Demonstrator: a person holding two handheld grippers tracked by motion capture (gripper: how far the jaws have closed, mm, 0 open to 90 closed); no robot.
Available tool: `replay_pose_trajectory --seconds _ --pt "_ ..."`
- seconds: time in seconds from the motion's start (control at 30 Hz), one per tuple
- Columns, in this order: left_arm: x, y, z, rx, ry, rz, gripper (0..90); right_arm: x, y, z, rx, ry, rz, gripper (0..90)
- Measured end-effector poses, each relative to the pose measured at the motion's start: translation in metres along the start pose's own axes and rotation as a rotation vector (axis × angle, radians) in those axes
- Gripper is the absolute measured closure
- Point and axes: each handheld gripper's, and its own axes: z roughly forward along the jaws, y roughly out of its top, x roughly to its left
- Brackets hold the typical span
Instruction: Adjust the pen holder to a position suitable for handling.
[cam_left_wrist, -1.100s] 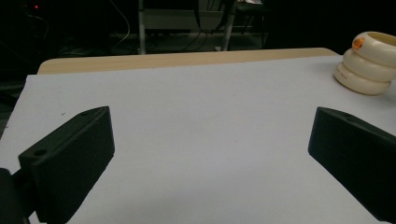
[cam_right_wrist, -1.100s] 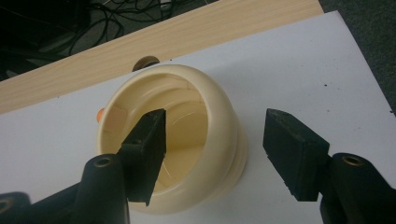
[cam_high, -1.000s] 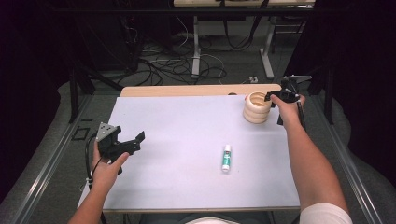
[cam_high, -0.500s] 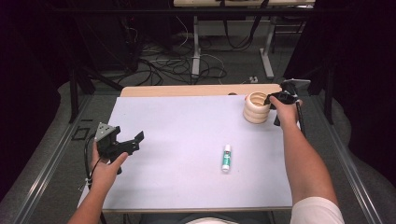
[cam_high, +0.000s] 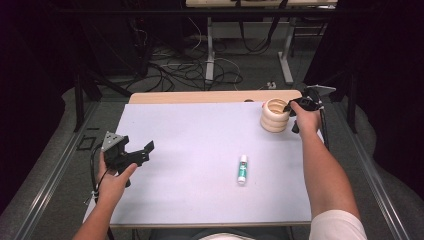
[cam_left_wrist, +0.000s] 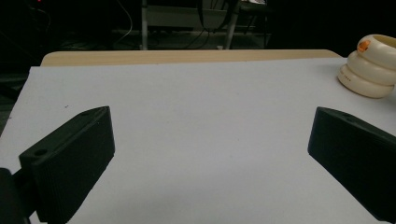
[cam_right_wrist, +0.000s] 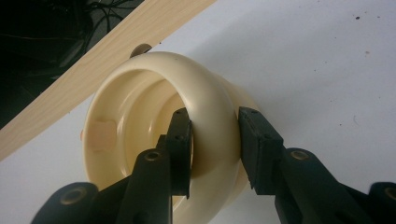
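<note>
Right hand-held gripper (cam_right_wrist: 215, 140) just closed (gripping ring stack (cam_right_wrist: 154, 140)).

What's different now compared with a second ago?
The right tool has just closed on the rim of the cream ringed cup, one jaw inside and one outside. The left tool, open above the table, and the glue stick stayed put.

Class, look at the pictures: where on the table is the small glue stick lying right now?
In the high view, the glue stick lies on the white table sheet, right of centre toward the near edge, apart from the cream ringed holder at the far right.
</note>
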Motion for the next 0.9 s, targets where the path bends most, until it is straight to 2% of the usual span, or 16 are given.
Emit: replay_pose_trajectory --seconds 0.03,0.07,0.23,0.27,0.3,0.33,0.4,0.43,0.53,0.57,0.6,0.67,0.7,0.73,0.8,0.9 --pt "0.000 0.000 0.000 0.001 -0.001 0.000 0.6 -0.001 0.001 -0.001 0.021 0.001 0.000 66.7" --pt "0.000 0.000 0.000 0.001 -0.001 0.002 0.6 -0.001 0.000 0.000 -0.006 0.012 0.023 66.7" --pt "0.000 -0.001 0.001 0.002 0.001 -0.003 0.6 -0.001 0.001 -0.002 -0.012 0.014 0.016 66.9" --pt "0.001 -0.001 0.001 0.003 0.000 -0.005 0.6 0.000 0.002 -0.005 0.012 0.017 0.019 66.9" --pt "0.001 -0.001 0.001 0.003 0.000 -0.005 0.6 0.002 0.000 -0.004 -0.016 0.036 0.016 67.0" --pt "0.001 -0.001 0.001 0.003 0.001 -0.004 0.6 0.002 0.000 -0.004 -0.016 0.036 0.016 67.0" --pt "0.000 -0.001 0.001 0.003 0.001 -0.004 0.6 0.007 -0.003 -0.005 -0.012 0.049 -0.004 67.0" --pt "0.000 -0.001 0.001 0.003 0.001 -0.001 0.6 0.011 -0.006 -0.006 0.015 0.054 -0.043 67.0" --pt "-0.001 -0.001 0.001 0.000 -0.001 -0.006 0.6 0.017 -0.010 -0.004 0.008 0.061 -0.053 66.9" --pt "-0.001 -0.001 0.001 0.001 -0.001 -0.005 0.6 0.023 -0.014 -0.003 0.014 0.075 -0.078 66.9" --pt "-0.001 -0.001 0.001 0.001 0.000 -0.005 0.6 0.023 -0.014 -0.003 0.014 0.075 -0.078 66.9" --pt "-0.001 -0.001 0.001 0.002 0.000 -0.006 0.7 0.033 -0.022 -0.002 0.049 0.102 -0.108 67.0" --pt "-0.002 -0.001 0.002 0.001 0.001 -0.007 0.7 0.033 -0.022 -0.002 0.049 0.102 -0.108 67.0" --pt "-0.002 -0.001 0.002 0.002 0.001 -0.006 0.7 0.039 -0.028 0.000 0.058 0.115 -0.122 67.0" --pt "-0.002 -0.001 0.002 0.002 0.000 -0.006 0.7 0.044 -0.033 0.002 0.083 0.139 -0.159 67.0" --pt "-0.003 -0.001 0.002 0.003 -0.001 -0.002 0.7 0.051 -0.039 0.003 0.104 0.142 -0.167 67.0"
